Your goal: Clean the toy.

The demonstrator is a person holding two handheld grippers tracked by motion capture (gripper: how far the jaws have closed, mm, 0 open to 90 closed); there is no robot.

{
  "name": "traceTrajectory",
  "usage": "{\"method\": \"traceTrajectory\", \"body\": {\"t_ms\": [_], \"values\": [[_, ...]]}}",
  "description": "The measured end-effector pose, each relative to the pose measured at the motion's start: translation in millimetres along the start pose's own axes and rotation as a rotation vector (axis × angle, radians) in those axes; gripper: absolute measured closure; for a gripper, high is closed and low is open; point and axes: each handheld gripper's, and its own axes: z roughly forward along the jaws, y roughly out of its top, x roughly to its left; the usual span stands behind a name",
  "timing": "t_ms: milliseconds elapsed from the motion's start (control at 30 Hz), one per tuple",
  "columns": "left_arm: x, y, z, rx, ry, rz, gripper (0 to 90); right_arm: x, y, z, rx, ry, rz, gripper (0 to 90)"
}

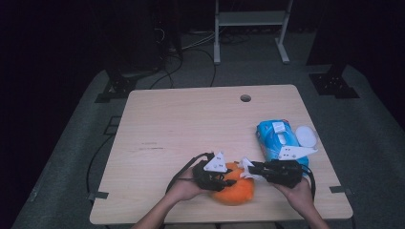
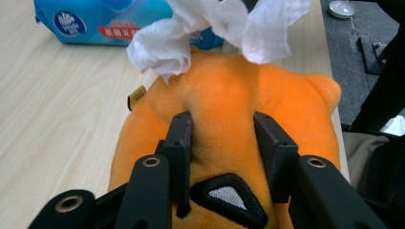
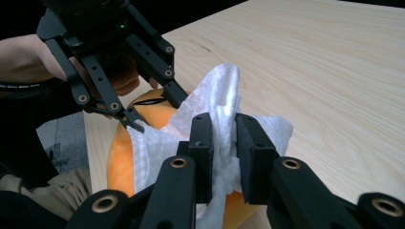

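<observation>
The left gripper [image 1: 224, 180] is pinching the orange plush toy [image 1: 237, 190] still; the right gripper [image 1: 252, 168] is gripping a white wipe [image 1: 246, 166] (bunched) at its twelve o'clock edge.

- A light wooden table [image 1: 191, 124] carries everything, with a round cable hole [image 1: 245, 98] close to the middle of its far edge
- A blue pack of wipes [image 1: 277, 138] lies near the table's right edge, its printed label facing up
- A white round lid [image 1: 306, 136] sits just beside the pack, between it and the right edge
- A grey carpeted floor [image 1: 372, 143] surrounds the table
- A white metal frame [image 1: 250, 21] stands on the floor beyond the far edge
- Black cables [image 1: 191, 52] trail over the floor past the far left corner
- Black stand feet [image 1: 334, 83] rest on the floor off the far right corner
</observation>
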Motion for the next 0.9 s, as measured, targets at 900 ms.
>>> {"method": "traceTrajectory", "body": {"t_ms": [900], "values": [[49.3,9.2,-48.9,-0.082,0.180,-0.117,67.0,-1.7,4.6,-13.9,-0.089,0.010,0.021,76.9]]}}
